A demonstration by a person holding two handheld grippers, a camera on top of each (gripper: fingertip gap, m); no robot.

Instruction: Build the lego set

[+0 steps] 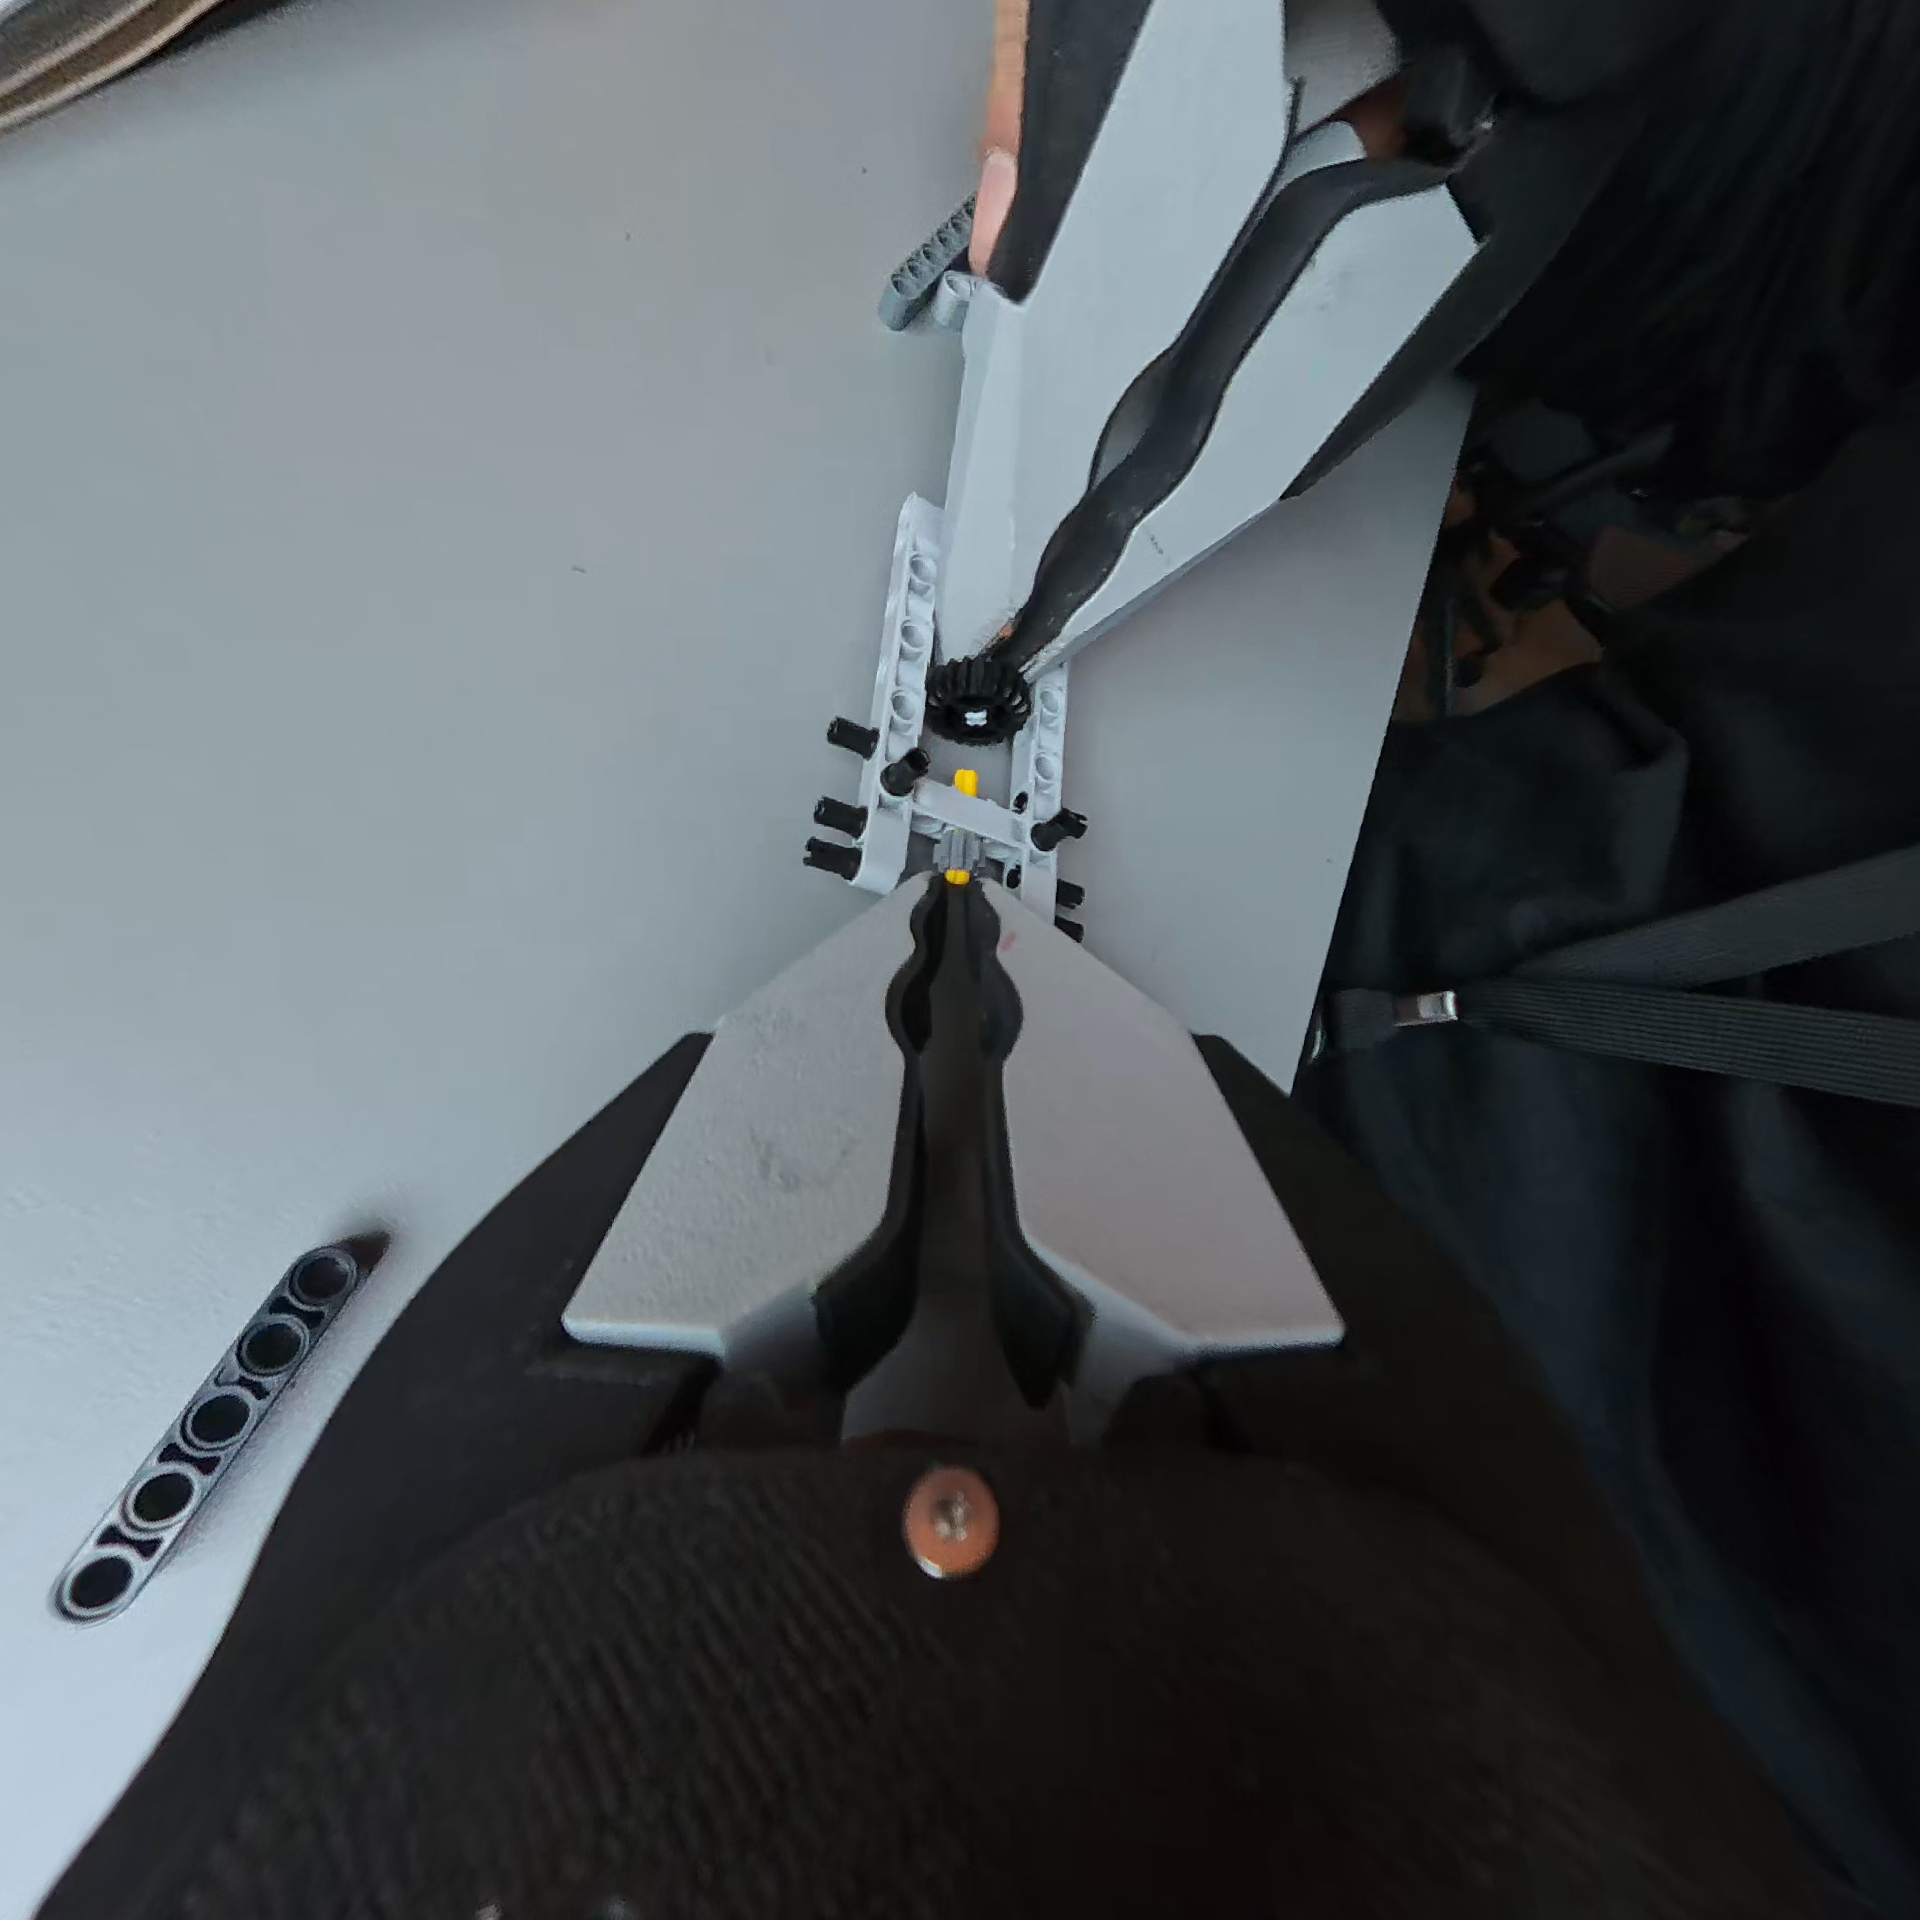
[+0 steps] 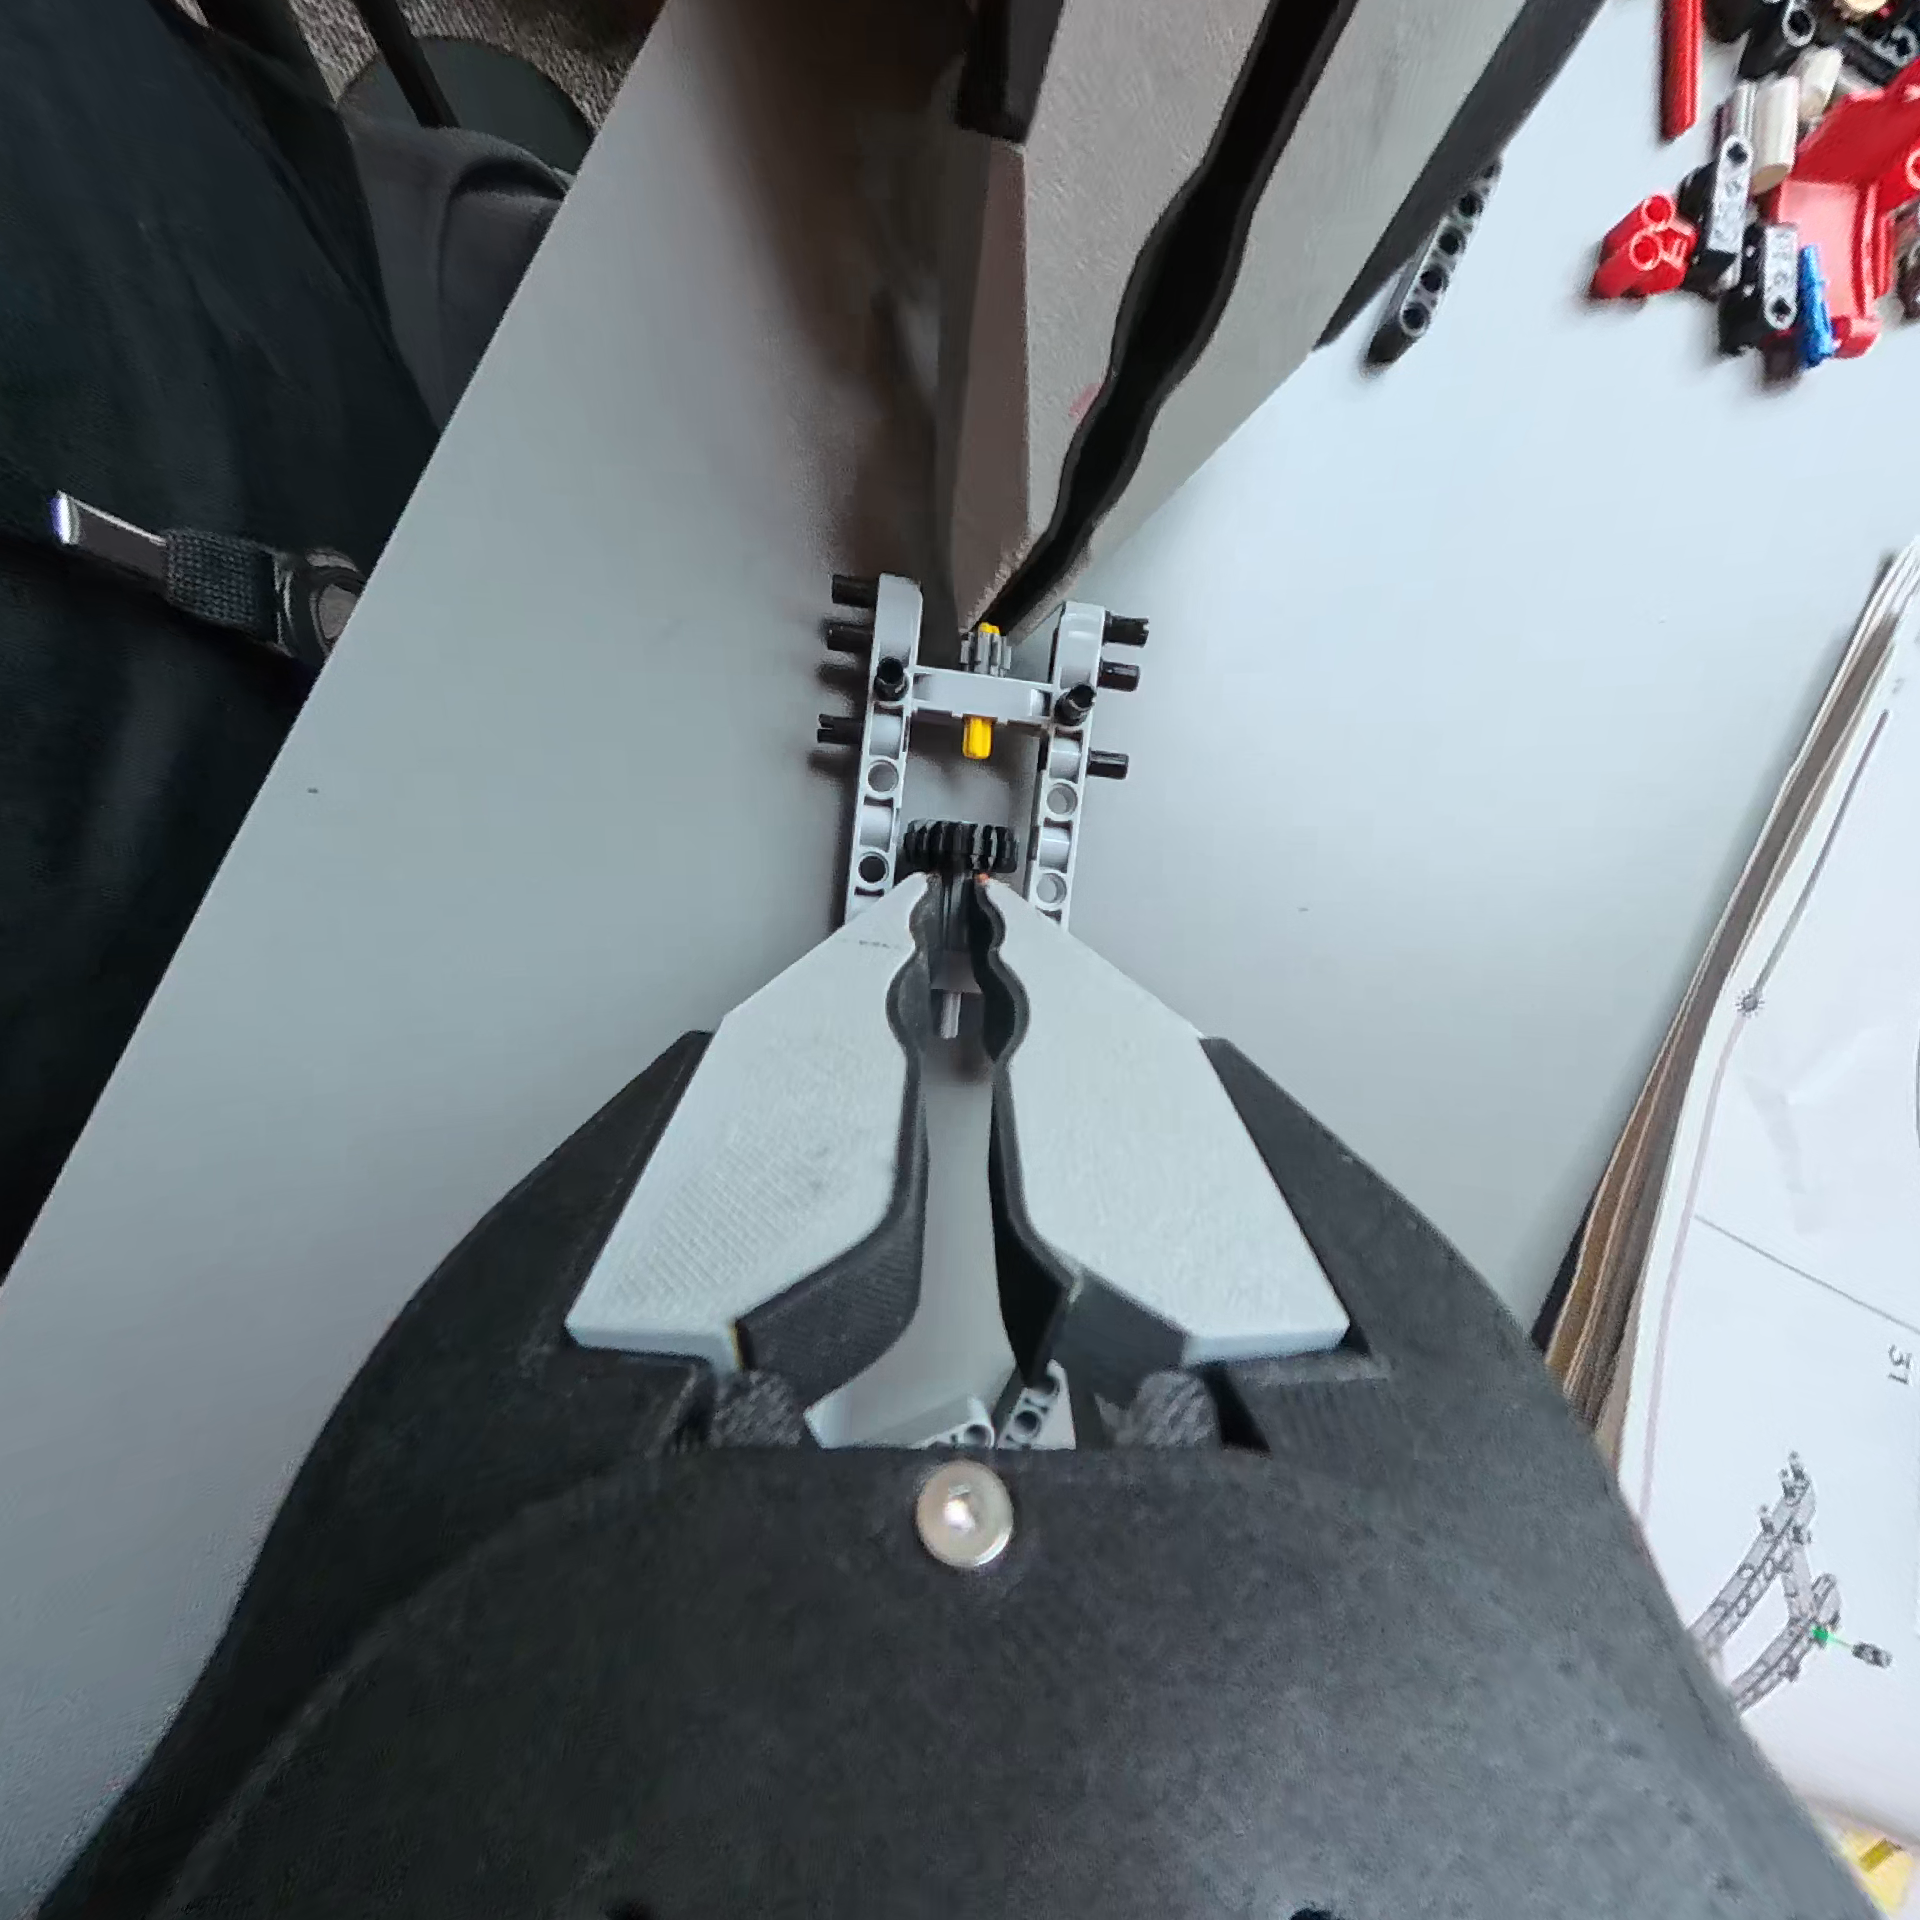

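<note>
The grey frame (image 1: 961, 727) lies near the table (image 1: 416, 623) edge, open surface on its far side. Two grippers meet it: the left gripper (image 1: 957, 896), jaws together on the yellow axle (image 1: 957, 878); the right gripper (image 2: 951, 896), seemingly clamped on the black gear (image 2: 952, 844). One loose beam (image 1: 213, 1423) lies apart.

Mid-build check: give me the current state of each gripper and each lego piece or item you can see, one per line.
left gripper: shut on the yellow axle end at the frame's crossbar.
right gripper: shut on the black gear's axle.
black gear: between the frame's side beams, off the yellow axle.
yellow axle: through the crossbar, tip bare.
grey frame: flat on the table, black pins sticking out.
black beam: loose, flat.
instruction booklet: open.
</note>
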